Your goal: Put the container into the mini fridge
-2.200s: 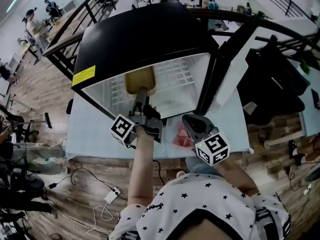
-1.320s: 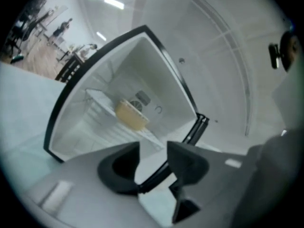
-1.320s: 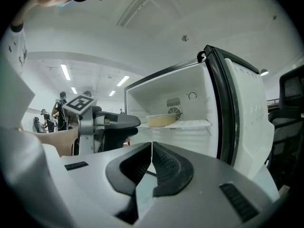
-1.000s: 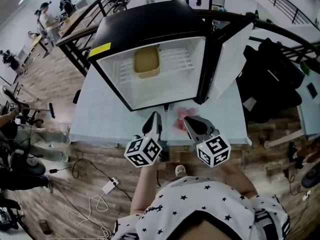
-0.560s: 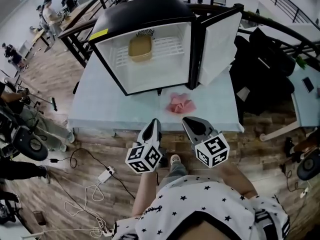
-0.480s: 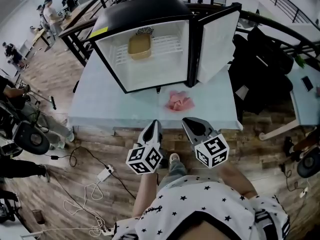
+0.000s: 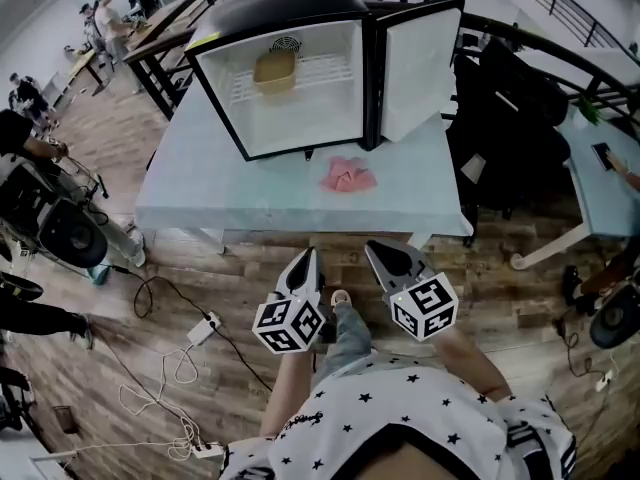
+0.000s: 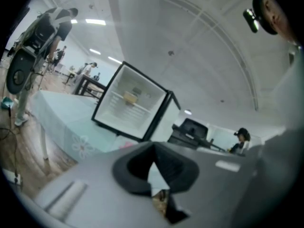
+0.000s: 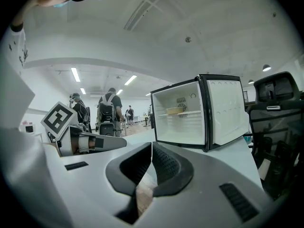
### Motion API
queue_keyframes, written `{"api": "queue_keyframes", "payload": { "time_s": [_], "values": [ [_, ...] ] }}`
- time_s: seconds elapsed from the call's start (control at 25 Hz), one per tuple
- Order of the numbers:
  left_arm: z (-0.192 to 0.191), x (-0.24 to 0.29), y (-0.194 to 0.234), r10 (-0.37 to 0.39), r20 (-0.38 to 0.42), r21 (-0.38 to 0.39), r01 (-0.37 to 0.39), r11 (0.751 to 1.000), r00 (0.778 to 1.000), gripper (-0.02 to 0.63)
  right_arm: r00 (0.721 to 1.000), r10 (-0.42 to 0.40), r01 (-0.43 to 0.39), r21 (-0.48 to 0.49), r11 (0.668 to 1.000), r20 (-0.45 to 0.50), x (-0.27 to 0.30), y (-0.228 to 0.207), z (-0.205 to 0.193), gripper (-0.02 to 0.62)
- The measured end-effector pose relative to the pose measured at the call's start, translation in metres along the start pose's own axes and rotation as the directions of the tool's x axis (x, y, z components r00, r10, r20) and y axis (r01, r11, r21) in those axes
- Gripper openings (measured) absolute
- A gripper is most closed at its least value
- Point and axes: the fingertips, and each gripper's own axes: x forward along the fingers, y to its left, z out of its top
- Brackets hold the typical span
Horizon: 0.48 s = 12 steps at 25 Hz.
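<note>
The tan container [image 7: 275, 69] sits on the wire shelf inside the black mini fridge [image 7: 285, 18], whose white door [image 7: 420, 63] stands wide open to the right. It also shows as a small tan container [image 9: 175, 110] on the shelf in the right gripper view, and as the same container [image 8: 130, 97] far off in the left gripper view. Both grippers hang well back from the table, over the wooden floor. My left gripper [image 7: 305, 261] is shut and empty. My right gripper [image 7: 385, 256] is shut with nothing between its jaws.
The fridge stands on a pale table [image 7: 200, 193] with a pink cloth [image 7: 347, 175] in front of it. A black office chair [image 7: 510, 118] is right of the door. Cables and a power strip [image 7: 200, 328] lie on the floor at left. People stand at the far left.
The left gripper let go of the container on the shelf and drew out of the fridge. Both grippers and the viewpoint have since backed away from the table.
</note>
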Motion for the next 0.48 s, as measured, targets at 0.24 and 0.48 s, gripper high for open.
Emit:
{"api": "queue_keyframes", "payload": {
  "time_s": [0.24,0.48],
  "values": [
    [-0.025,-0.029,-0.014,0.006,-0.010,-0.012,-0.006,1.000,1.000,0.006,1.000,-0.001,0.001,0.003,1.000,-0.005,-0.032,0.016,-0.017,0.021],
    [-0.042,-0.040,-0.027,-0.014,-0.034,-0.012,0.014,1.000,0.999,0.006,1.000,-0.011,0.011,0.014,1.000,-0.010,-0.049,0.023,-0.029,0.021]
  ]
}}
